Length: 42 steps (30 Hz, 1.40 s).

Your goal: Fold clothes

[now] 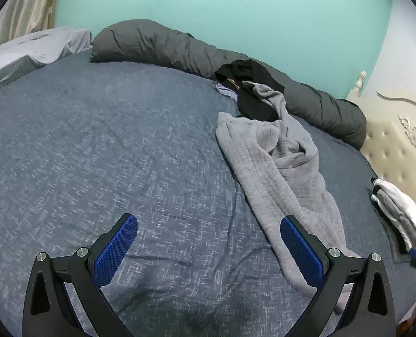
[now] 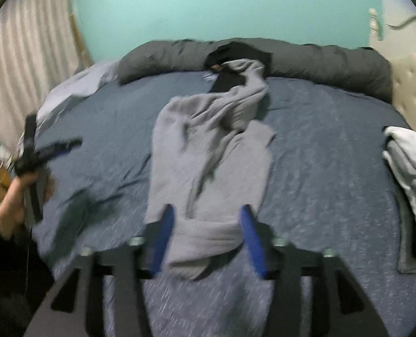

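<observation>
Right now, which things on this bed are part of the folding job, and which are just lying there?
In the job:
- crumpled grey garment
- black clothes waiting behind it
- folded stack by the headboard
- left tool and right tool, both open

Just lying about:
- dark grey rolled duvet
- pale pillow
- blue bedspread

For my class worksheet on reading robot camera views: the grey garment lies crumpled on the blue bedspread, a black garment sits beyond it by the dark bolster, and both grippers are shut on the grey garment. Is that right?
Not quite. Both grippers are open and grip nothing. The left wrist view shows the left gripper over the blue bedspread beside the grey garment; in the right wrist view the right gripper straddles its near end. The black garment and dark bolster stand as described.
</observation>
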Available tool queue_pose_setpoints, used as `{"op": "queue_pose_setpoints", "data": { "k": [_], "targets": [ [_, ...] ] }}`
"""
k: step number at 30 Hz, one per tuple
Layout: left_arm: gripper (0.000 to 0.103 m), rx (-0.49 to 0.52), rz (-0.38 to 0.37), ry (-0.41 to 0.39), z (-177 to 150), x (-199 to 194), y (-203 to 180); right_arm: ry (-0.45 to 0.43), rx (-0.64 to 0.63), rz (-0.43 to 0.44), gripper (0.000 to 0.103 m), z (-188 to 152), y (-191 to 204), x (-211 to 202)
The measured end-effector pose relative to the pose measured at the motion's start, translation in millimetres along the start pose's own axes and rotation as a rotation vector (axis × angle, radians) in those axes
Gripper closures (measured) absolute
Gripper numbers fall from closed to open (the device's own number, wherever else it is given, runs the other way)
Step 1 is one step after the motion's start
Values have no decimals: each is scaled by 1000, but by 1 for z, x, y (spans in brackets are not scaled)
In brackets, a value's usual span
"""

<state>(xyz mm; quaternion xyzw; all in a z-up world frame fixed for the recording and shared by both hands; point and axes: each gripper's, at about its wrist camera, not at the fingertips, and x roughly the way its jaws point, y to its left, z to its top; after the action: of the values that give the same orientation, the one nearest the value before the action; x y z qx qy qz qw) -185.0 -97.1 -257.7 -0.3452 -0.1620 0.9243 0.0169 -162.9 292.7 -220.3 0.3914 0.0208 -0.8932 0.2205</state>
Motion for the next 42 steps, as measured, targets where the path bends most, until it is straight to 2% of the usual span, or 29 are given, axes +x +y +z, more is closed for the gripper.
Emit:
{"op": "queue_pose_setpoints", "data": {
  "k": [15, 22, 24, 26, 27, 29, 30, 36, 42],
  "targets": [
    [0, 61, -4, 97, -20, 54, 4, 166, 190, -155, 41, 38, -48, 168],
    [0, 71, -1, 98, -14, 66, 7, 227, 272, -196, 41, 41, -82, 210],
    [0, 64, 5, 96, -12, 68, 7, 247, 289, -183, 45, 39, -88, 217],
    [0, 48, 5, 98, -9, 69, 8, 268, 296, -164, 64, 37, -89, 226],
    [0, 45, 4, 98, -8, 70, 8, 275, 294, -160, 68, 36, -89, 228],
    [0, 55, 9, 87, -5, 68, 6, 279, 282, -138, 90, 36, -85, 230],
    [0, 61, 14, 83, -5, 67, 6, 278, 269, -132, 94, 36, -82, 229],
    [0, 39, 30, 82, -3, 66, 13, 199, 241, -112, 96, 45, -81, 189],
    [0, 31, 32, 68, 2, 59, 18, 85, 284, -195, 97, 44, -110, 118]
  ]
}}
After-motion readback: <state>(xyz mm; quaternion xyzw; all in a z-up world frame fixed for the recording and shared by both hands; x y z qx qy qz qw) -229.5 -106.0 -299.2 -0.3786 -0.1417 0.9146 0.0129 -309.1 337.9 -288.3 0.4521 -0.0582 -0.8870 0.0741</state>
